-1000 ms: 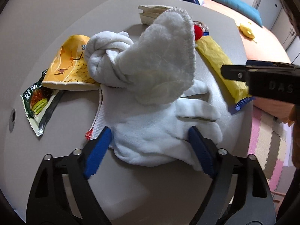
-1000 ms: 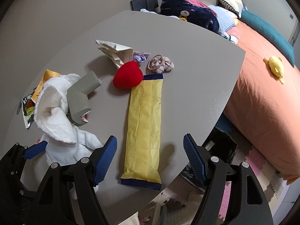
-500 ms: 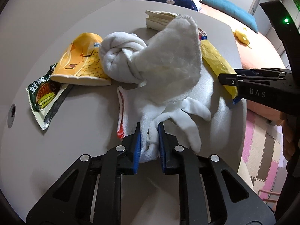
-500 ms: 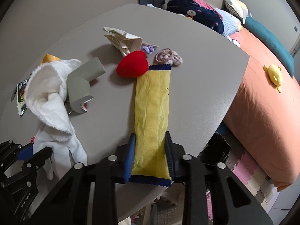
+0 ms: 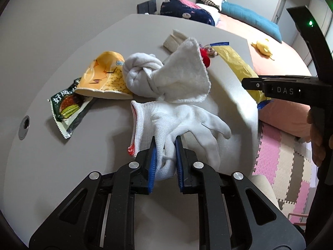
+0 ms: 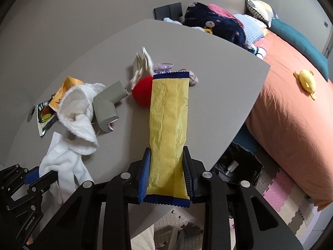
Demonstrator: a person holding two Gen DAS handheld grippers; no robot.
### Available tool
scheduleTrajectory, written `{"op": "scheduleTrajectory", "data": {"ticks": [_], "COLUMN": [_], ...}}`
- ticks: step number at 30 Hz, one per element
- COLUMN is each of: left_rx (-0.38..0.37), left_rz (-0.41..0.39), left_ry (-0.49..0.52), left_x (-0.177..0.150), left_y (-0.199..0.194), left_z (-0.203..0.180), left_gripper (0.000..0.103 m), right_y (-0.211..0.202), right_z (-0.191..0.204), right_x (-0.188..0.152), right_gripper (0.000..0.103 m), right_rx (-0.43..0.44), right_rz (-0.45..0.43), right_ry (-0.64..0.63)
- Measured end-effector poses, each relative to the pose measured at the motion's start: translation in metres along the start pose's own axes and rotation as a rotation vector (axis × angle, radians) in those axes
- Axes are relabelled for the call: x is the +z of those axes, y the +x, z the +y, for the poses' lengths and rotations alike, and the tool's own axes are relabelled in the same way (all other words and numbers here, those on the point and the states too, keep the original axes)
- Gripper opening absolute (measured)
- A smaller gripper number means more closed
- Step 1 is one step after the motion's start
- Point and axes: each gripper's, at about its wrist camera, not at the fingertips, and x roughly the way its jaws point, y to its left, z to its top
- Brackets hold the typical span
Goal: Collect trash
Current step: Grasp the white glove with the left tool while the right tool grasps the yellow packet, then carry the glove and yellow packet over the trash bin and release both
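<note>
— Both claws clamped since a sec ago, wrapper's far end now off the table (image 6: 208,48).
— Left gripper (image 5: 165,145)?
— Clenched on the white glove (image 5: 177,120), w/ towel (image 5: 183,77) behind it.
— Right gripper (image 6: 167,160)?
— We're grasping the yellow wrapper (image 6: 168,112) by its near end; bin (image 6: 239,170) sits below the table edge.

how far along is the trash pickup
Barely begun: the bin under the table edge holds little. In hand: the left tool is shut on the white glove, the right tool on the yellow wrapper, neither binned yet. Left on the table: the green packet, orange packet and crumpled paper.
</note>
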Motion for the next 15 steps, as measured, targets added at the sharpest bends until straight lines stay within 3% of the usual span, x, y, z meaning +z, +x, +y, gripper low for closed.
{"op": "scheduleTrajectory", "data": {"ticks": [15], "left_rx": [-0.058], "left_rz": [-0.064], "left_ry": [0.094], "left_x": [0.032], "left_y": [-0.014], "left_z": [-0.049], "left_gripper": [0.016], "right_y": [-0.044], "right_z": [-0.048], "right_x": [0.000], "right_gripper": [0.031], "right_rx": [-0.017], "right_rz": [-0.063], "right_ry": [0.068]}}
